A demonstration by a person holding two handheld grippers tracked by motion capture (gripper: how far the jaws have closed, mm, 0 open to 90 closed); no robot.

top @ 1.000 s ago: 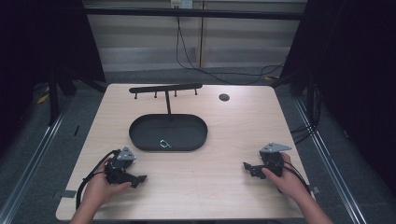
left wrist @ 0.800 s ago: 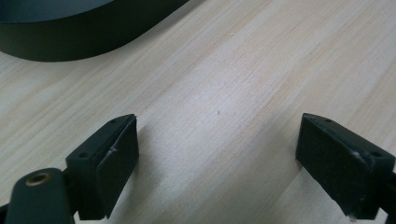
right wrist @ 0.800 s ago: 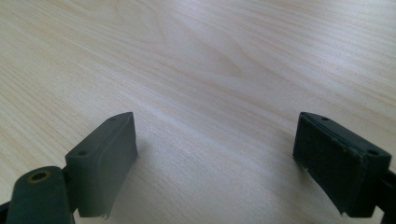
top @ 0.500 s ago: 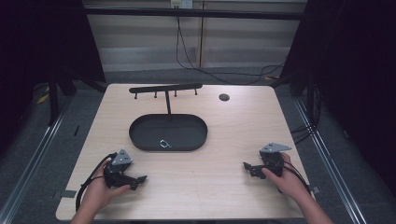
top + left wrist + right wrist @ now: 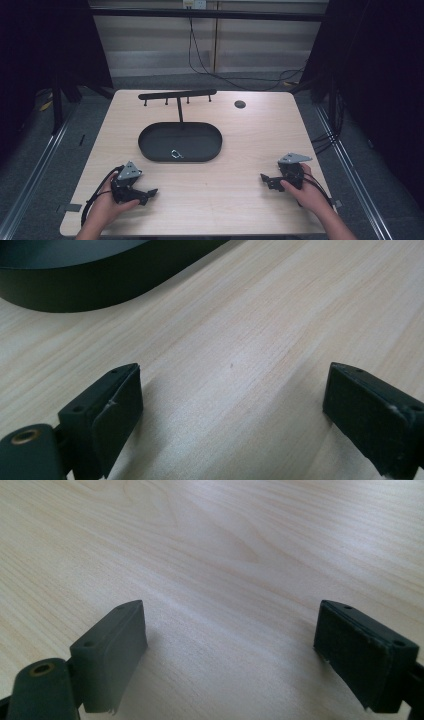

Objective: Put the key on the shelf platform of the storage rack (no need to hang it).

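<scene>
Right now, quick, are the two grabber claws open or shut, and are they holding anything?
Left gripper: open, nothing between its jaws; they have just been opening wider.
Right gripper: open, holding nothing, just bare table beneath.

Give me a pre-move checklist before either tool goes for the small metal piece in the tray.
1. Left tool open, nothing between its jaws, which have just been opening: ok.
2. Right tool open and empty: ok.
3. Metal piece lying in the tray: ok.
4. Table between tools and tray free of obstacles: ok.
5. Rack behind the tray upright: ok.
6. Piece's exact shape for gripping: cannot tell.
</scene>
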